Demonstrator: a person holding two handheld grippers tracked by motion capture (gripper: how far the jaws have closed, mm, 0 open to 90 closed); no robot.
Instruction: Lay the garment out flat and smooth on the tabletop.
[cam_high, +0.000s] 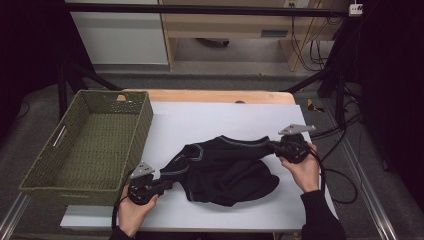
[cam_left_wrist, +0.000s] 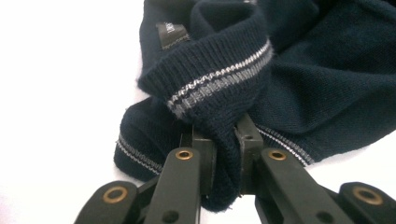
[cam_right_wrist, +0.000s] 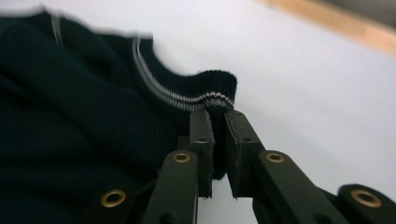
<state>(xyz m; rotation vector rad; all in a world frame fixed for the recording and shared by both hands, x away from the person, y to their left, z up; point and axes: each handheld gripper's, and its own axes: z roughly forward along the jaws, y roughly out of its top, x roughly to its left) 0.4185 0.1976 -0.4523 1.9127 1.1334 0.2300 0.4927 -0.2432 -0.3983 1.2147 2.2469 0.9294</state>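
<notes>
Both hands are reaching in low from the near edge: left gripper (cam_high: 167, 186) and right gripper (cam_high: 274, 146) are each pinching the dark striped sweater (cam_high: 227, 170) lying on the bench (cam_high: 210, 120), beside the woven basket (cam_high: 142, 125), which is sitting empty.

The high view looks forward and down from above my side of the bench (cam_high: 225, 112), far enough back to take in the whole white top, the green basket (cam_high: 90, 145) at its left and both my hands coming in from the bottom edge. The left gripper view rides on my left gripper (cam_high: 167, 186), sits very low and close, and looks along the jaws into the dark sweater (cam_left_wrist: 299, 84). The right gripper view rides on my right gripper (cam_high: 274, 146), equally close, facing across the sweater towards the bench's wooden edge (cam_right_wrist: 336, 23). All three views share the sweater and the white surface.
</notes>
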